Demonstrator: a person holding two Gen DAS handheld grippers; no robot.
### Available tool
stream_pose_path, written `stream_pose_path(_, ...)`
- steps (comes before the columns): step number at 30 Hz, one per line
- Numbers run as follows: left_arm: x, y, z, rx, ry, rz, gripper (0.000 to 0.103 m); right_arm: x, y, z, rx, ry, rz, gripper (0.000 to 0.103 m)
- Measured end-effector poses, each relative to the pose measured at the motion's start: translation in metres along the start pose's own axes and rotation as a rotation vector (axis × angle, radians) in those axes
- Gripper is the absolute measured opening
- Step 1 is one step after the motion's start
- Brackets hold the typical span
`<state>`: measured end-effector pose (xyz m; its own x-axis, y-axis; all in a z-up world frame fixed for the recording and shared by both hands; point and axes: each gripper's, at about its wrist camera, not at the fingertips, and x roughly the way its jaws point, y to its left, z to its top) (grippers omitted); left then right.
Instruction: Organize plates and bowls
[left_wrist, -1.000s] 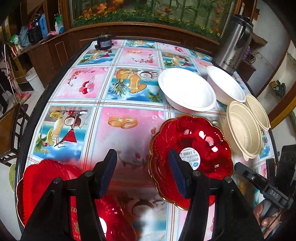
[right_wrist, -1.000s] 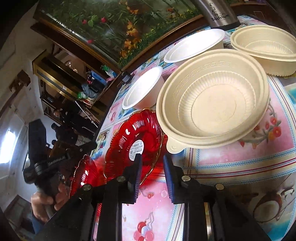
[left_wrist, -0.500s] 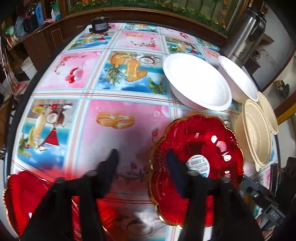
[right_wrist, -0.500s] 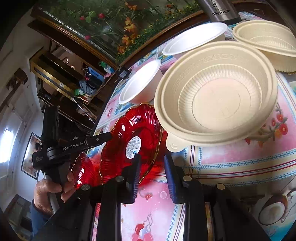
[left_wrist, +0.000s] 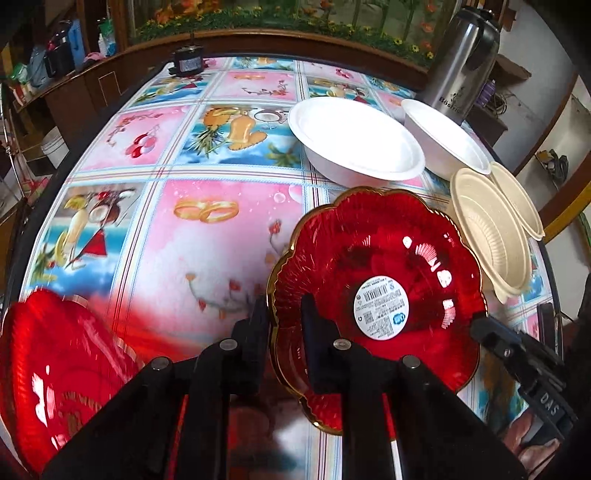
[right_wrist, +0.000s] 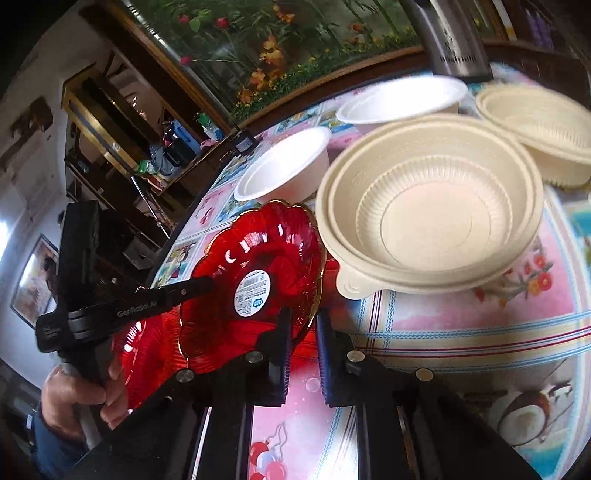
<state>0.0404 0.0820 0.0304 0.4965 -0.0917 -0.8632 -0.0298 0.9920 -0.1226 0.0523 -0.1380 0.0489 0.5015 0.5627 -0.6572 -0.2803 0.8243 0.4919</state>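
Observation:
A red scalloped plate (left_wrist: 369, 258) with a gold rim and a round label lies on the flowery tablecloth. My left gripper (left_wrist: 286, 317) is shut on its near left rim, which passes between the two pads. In the right wrist view the same red plate (right_wrist: 258, 251) looks tilted, and my right gripper (right_wrist: 303, 328) is shut on its opposite rim. The right gripper (left_wrist: 480, 328) also shows at that edge in the left wrist view. The left gripper (right_wrist: 210, 284) reaches over the plate from the left. A second red plate (left_wrist: 55, 362) lies at the near left.
Two white bowls (left_wrist: 354, 147) (left_wrist: 443, 144) stand behind the plate. Two beige ribbed bowls (left_wrist: 491, 229) (left_wrist: 517, 199) sit to its right, close to the table's edge. A steel thermos (left_wrist: 461, 62) and a small black device (left_wrist: 186, 62) stand at the back.
My left gripper came down and to the right, then went from wide open to shut on the red plate's rim. The right gripper's jaws narrowed onto the other rim.

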Motion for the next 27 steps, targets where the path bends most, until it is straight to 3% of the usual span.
stream_pose_path(5,-0.011,0.001,-0.024,-0.005,-0.013,-0.008,0.015,-0.008,0.001,-0.004,-0.009,-0.005,0.008,0.012)
stream_pose_path(10,-0.022,-0.012,-0.045,0.062,-0.061,0.028,0.016,-0.016,0.001,-0.017,-0.020,0.000,-0.017,0.012)
stream_pose_path(15,-0.019,-0.025,-0.053,0.130,-0.110,0.078,0.020,-0.013,0.004,-0.019,-0.047,-0.001,-0.073,0.017)
stream_pose_path(20,-0.019,-0.028,-0.058,0.167,-0.158,0.102,0.020,-0.009,0.007,-0.023,-0.073,0.005,-0.111,0.014)
stream_pose_path(27,-0.030,-0.030,-0.062,0.170,-0.209,0.115,0.022,-0.022,0.016,-0.023,-0.122,-0.070,-0.118,0.011)
